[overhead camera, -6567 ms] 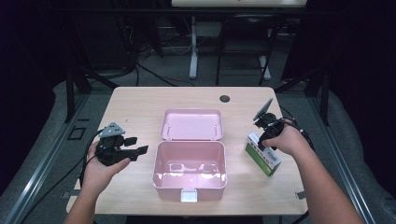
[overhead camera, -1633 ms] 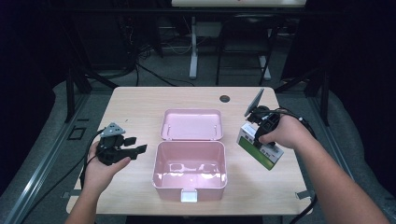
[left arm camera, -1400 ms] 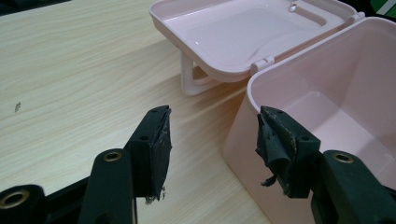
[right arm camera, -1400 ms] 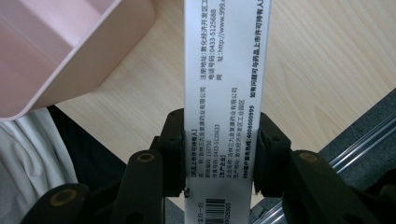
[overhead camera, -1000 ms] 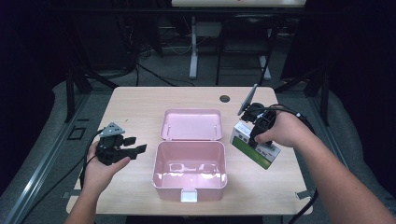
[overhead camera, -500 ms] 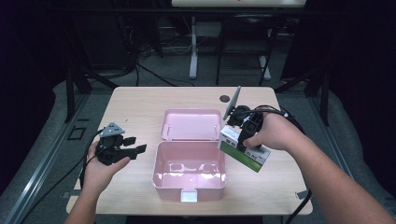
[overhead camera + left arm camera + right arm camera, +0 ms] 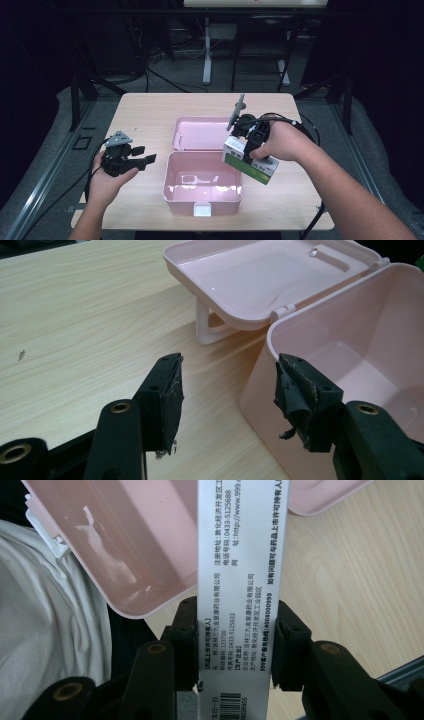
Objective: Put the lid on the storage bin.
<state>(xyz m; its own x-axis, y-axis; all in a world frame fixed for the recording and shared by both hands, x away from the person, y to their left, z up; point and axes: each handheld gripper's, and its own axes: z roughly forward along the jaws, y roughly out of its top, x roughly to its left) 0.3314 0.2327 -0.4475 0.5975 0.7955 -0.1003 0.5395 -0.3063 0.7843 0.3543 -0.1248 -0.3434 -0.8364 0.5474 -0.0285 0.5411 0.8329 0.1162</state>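
**Carton at the box's rim — a clip or a slip is the risk**

The green-and-white carton (image 7: pixel 249 163) hangs tilted above the right rim of the open pink box (image 7: pixel 202 200), one corner over the cavity, the green end still out over the table (image 7: pixel 150 107). The right gripper (image 7: pixel 250 145) has it clamped across its narrow faces; in the right gripper view the black pads press on either side of the white printed panel (image 7: pixel 240 580), jaws held part-way apart by the carton's width.

The likeliest trouble, as I judge it: the low corner catches the box wall on the way in, and the light box skids or the carton twists in the pads. The grip sits near one end, so the long free end could lever it loose. Releasing while the carton lies askew may leave it propped on the rim rather than flat inside. The raised lid (image 7: pixel 200 132) just behind is another thing to knock.

The carton is a slim cardboard pack, white sides with small print and a barcode, green on its broad face — smooth, light, easily dented.

The left gripper (image 7: pixel 131 159) rests left of the box, jaws open and holding nothing, not steadying it.
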